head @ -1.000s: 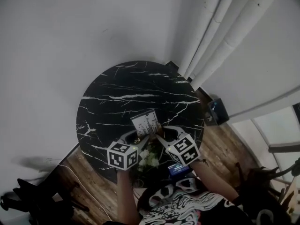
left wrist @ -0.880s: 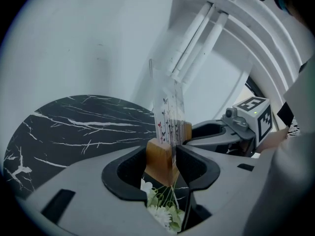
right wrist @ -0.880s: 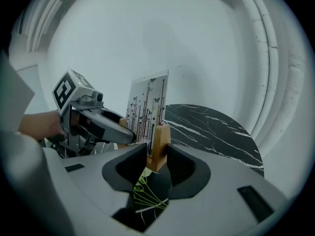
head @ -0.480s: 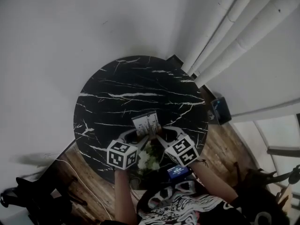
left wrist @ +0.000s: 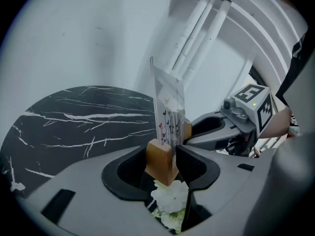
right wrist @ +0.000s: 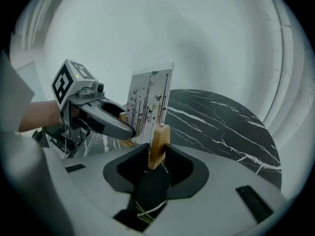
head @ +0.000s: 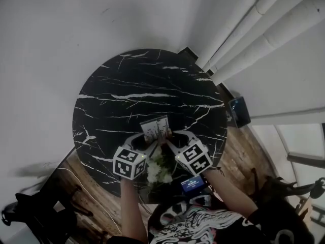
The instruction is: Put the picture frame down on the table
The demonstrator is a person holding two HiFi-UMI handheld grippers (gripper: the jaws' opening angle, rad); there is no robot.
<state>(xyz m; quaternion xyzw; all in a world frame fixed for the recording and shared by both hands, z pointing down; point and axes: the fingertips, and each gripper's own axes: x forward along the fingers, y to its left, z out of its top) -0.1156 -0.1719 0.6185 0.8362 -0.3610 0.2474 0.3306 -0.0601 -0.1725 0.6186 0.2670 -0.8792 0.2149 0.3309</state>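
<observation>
The picture frame (head: 156, 129) is a clear upright panel with a butterfly print, set on two wooden end blocks. It hangs above the near part of the round black marble table (head: 127, 95). My left gripper (head: 148, 147) is shut on one wooden block (left wrist: 160, 162). My right gripper (head: 170, 145) is shut on the other wooden block (right wrist: 158, 144). In the left gripper view the panel (left wrist: 169, 108) stands edge-on, with the right gripper (left wrist: 216, 132) beyond it. In the right gripper view the printed face (right wrist: 149, 104) shows, with the left gripper (right wrist: 103, 122) behind it.
White flowers (head: 157, 171) sit below the grippers at the table's near edge, and also show under the left jaws (left wrist: 171, 200). White curtains (head: 254, 29) hang at the right. A blue box (head: 238, 112) lies on the wooden floor (head: 249, 156).
Both grippers and the frame have moved a little forward over the table, and the head view has shifted so the table sits lower left in view.
</observation>
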